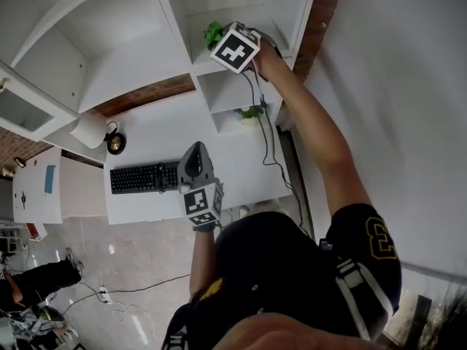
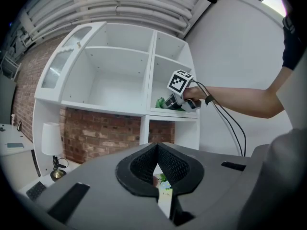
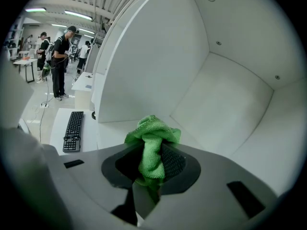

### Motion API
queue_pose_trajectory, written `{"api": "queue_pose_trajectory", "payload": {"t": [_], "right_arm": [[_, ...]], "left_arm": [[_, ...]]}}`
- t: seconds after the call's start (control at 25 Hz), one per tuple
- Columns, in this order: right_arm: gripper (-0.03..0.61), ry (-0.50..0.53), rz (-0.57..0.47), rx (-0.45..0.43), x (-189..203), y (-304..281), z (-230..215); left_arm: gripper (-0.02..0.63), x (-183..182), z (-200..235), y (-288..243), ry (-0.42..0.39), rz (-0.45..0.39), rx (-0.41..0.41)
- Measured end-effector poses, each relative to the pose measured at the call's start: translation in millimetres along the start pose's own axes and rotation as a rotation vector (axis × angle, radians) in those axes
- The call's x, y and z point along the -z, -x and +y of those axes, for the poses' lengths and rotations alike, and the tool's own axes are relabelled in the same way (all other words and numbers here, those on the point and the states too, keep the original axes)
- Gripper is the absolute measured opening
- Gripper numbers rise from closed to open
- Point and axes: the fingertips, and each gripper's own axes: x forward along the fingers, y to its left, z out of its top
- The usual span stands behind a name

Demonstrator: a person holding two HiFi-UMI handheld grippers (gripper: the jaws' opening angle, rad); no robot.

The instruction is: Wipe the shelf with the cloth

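Observation:
A green cloth (image 3: 152,143) is bunched between the jaws of my right gripper (image 3: 152,169), which is shut on it. That gripper (image 1: 220,38) reaches into a narrow upper compartment of the white shelf unit (image 1: 139,64), and the cloth (image 1: 212,33) rests on the compartment's board (image 3: 112,128). In the left gripper view the right gripper (image 2: 178,94) and the cloth (image 2: 160,102) sit on the same board. My left gripper (image 1: 195,150) hangs lower, over the white desk, with its jaws shut and nothing in them (image 2: 157,170).
A black keyboard (image 1: 144,177) and a small lamp (image 1: 114,141) sit on the white desk (image 1: 168,130). A little potted plant (image 1: 250,113) stands in the compartment below. Cables trail from the right gripper. A white wall (image 1: 408,86) stands at the right. People (image 3: 60,61) stand far off.

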Motion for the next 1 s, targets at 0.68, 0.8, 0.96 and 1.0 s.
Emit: {"api": "queue_pose_trajectory", "payload": {"t": [0.68,0.8,0.96,1.0], "right_arm": [[0.072,-0.07,0.063,0.153,56.5,35.7,-41.3],[0.072,-0.078,0.059,0.155,59.4,39.5,-43.0],[0.074,-0.066,0.051,0.159,57.0,40.2,-46.1],[0.074,-0.061,0.047,0.171,57.8,41.0,-47.5]], "left_arm": [[0.011,6.6,12.8,3.9,0.057,-0.013,-0.033],[0.011,7.8,8.1,2.0,0.058,-0.014,-0.031],[0.011,5.2,-0.2,0.6,0.052,-0.018,-0.027],[0.011,5.4,-2.0,1.1,0.045,-0.016,-0.025]]}}
